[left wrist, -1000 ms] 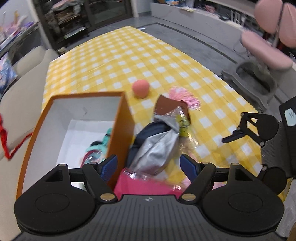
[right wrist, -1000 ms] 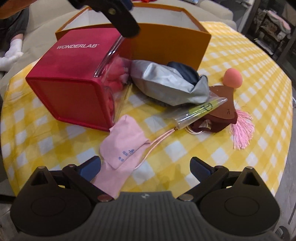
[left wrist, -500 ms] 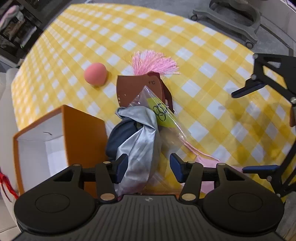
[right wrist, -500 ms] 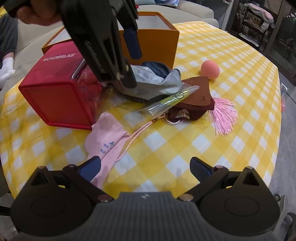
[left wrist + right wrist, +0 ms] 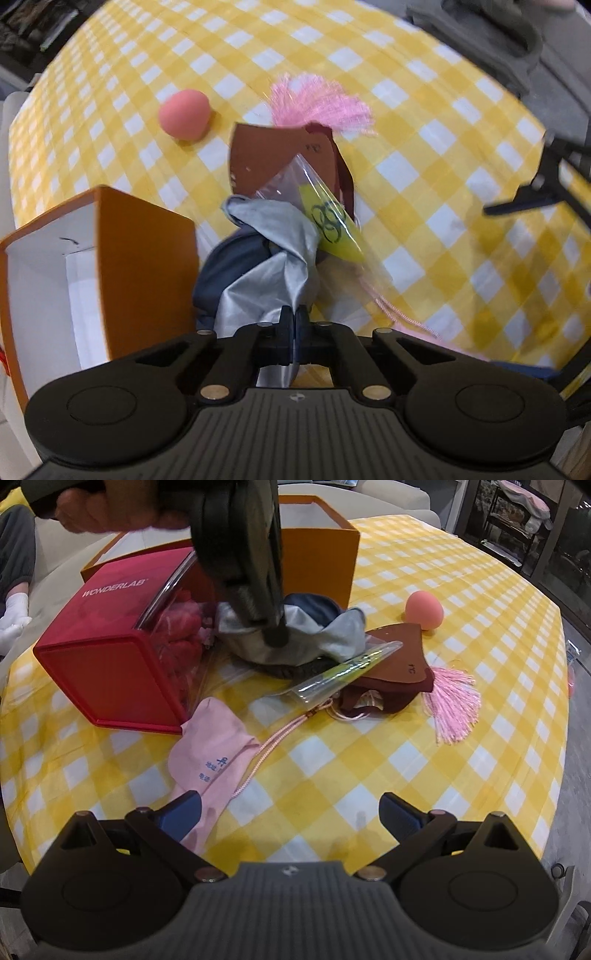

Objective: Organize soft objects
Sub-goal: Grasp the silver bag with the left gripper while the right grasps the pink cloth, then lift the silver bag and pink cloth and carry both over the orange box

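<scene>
Right tongs [image 5: 290, 808] gape over the pink pouch [image 5: 210, 753], seen only in the right view. Left tongs [image 5: 294, 323] pinch the crumpled silver cloth [image 5: 273, 273] on the desk [image 5: 424, 177], beside the orange box [image 5: 144, 266].

orange box [image 5: 140, 273] cut off left, tassel [image 5: 321, 103] blurred

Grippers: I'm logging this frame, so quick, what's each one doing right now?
Left gripper: closed, pinching the silver cloth.
Right gripper: open, holding nothing, above the pink pouch.
</scene>
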The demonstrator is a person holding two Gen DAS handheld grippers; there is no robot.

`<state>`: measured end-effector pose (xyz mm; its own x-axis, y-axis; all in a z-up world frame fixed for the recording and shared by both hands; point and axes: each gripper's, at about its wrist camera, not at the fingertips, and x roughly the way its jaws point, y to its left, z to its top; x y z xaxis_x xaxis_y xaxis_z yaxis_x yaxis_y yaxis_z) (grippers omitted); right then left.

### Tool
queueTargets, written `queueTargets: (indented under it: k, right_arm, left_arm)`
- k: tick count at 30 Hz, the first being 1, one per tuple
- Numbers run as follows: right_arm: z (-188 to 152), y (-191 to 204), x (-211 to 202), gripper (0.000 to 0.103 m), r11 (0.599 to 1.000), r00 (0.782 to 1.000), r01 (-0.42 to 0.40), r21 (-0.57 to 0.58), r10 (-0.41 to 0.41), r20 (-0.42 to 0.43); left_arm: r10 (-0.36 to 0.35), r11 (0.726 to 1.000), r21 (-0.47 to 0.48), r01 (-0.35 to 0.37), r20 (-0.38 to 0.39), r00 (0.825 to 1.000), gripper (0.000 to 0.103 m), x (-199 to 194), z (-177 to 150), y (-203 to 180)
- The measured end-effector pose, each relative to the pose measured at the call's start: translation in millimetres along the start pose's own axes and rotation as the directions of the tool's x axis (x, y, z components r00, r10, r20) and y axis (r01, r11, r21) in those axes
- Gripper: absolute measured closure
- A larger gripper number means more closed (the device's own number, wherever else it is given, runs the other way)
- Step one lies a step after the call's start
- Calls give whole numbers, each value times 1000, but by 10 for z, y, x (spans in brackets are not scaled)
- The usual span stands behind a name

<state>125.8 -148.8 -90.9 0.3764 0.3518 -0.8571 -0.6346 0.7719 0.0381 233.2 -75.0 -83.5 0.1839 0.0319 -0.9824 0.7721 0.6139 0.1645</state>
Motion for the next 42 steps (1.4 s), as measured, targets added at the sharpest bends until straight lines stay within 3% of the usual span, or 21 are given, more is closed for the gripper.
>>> queueTargets:
  k: [4,8,13,19,20,21,22,23,25,42]
  right_arm:
    - [31,85,77,4,1000,1000,-12,-20,12,-4]
    - [80,213,137,11,998,1000,-21,-62,23,17]
    - [192,341,239,25,994,998,-43,-105,47,39]
    - [218,462,425,27,988,997,-58,-147,65,44]
    - [210,477,470,40,987,997,-60,-151,66,37]
    - [203,494,515,43,986,997,-61,-158,66,26]
    - [196,509,557,54,984,998,-66,-164,69,8]
    - [191,506,547,73,984,997,-76,-161,80,20]
    - [207,520,518,94,982,997,-76,-174,80,19]
    - [190,115,4,97,997,996,-70,-10,70,47]
  left_arm:
    - [-33,994,-99,44,114,993,103,-340,-102,142]
    - [-26,984,-168,59,194,981,103,-667,-201,231]
    - [-20,981,-181,65,238,971,103,-904,-271,235]
    - [-18,976,-206,73,258,966,102,-981,-379,228]
    - [-17,975,-212,74,259,966,102,-983,-396,229]
    - [-17,973,-217,75,259,966,102,-983,-418,225]
    - [-16,972,-223,76,259,966,102,-985,-433,224]
    - [-15,971,-227,77,260,966,102,-989,-448,222]
    - [-12,969,-235,75,259,966,102,-1004,-480,219]
    - [9,969,-241,61,281,960,102,-1234,-648,105]
